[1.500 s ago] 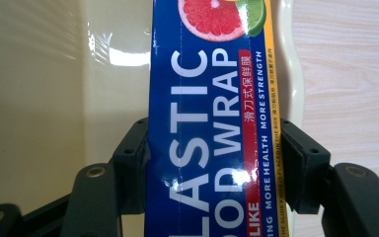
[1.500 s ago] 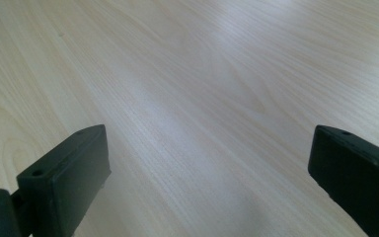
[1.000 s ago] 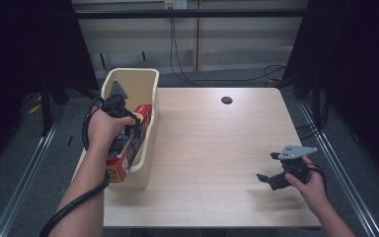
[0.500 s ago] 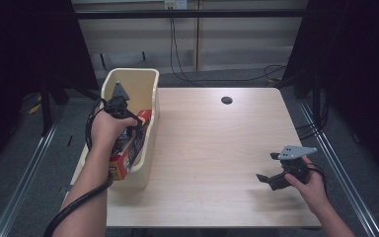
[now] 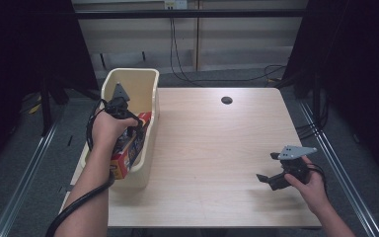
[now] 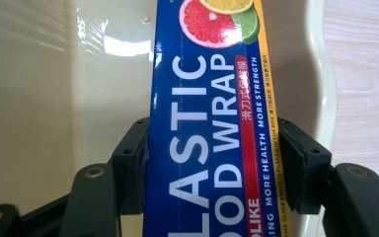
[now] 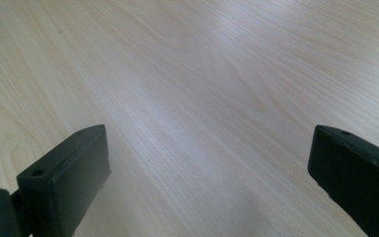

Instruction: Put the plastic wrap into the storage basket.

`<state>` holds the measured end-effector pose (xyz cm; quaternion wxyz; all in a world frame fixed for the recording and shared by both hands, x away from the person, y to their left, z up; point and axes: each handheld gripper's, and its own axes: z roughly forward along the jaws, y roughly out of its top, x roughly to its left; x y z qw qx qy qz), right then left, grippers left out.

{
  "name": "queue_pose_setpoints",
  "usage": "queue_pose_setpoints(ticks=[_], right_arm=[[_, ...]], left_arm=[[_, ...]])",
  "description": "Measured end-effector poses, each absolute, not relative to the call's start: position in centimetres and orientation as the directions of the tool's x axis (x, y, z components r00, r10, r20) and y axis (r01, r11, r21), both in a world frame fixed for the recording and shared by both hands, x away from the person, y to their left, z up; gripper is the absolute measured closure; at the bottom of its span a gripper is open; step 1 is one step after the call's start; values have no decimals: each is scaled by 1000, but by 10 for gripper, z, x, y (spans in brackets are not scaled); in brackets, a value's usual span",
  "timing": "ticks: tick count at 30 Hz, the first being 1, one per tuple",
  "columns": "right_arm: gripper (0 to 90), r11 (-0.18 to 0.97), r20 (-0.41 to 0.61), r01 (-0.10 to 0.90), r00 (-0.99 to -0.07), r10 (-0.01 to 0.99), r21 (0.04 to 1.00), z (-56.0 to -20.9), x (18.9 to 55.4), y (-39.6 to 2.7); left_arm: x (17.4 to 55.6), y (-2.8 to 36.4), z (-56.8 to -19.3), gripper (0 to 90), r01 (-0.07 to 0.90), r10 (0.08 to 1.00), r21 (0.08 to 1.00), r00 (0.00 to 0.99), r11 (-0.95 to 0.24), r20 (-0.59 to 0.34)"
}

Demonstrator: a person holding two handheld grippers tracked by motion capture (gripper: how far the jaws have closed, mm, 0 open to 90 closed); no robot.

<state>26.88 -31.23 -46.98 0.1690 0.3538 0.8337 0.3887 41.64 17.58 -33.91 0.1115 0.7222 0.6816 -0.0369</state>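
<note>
A long blue box of plastic food wrap (image 6: 212,98), with citrus fruit printed at its far end, lies slanted inside a cream plastic bin (image 5: 150,81) at the table's left edge. My left gripper (image 6: 212,163) is shut on the box, one black pad pressed on each long side. In the high view the left gripper (image 5: 128,129) reaches down into the bin, and the box (image 5: 123,160) shows its red and yellow near end below the hand. My right gripper (image 5: 269,170) hovers open over the front right of the table. Only bare wood lies between the right gripper's (image 7: 207,163) jaws.
The light wooden table (image 5: 202,138) has a dark round hole (image 5: 226,100) near its far edge. The bin's wall (image 6: 321,89) runs close along the box's right side. Cables lie on the floor beyond the table, and dark curtains hang on both sides.
</note>
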Motion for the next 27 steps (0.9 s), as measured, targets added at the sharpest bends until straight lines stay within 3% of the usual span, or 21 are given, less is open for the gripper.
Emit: queue_pose_setpoints(ticks=[20, 27], right_arm=[[22, 448, -5, 459, -693, 721, 767, -470, 269, -313], [22, 447, -6, 459, -693, 721, 768, -469, 269, -313]], left_arm=[[418, 175, -342, 386, 997, 978, 72, 45, -31, -202], [417, 177, -336, 379, 993, 973, 112, 48, -23, -225]])
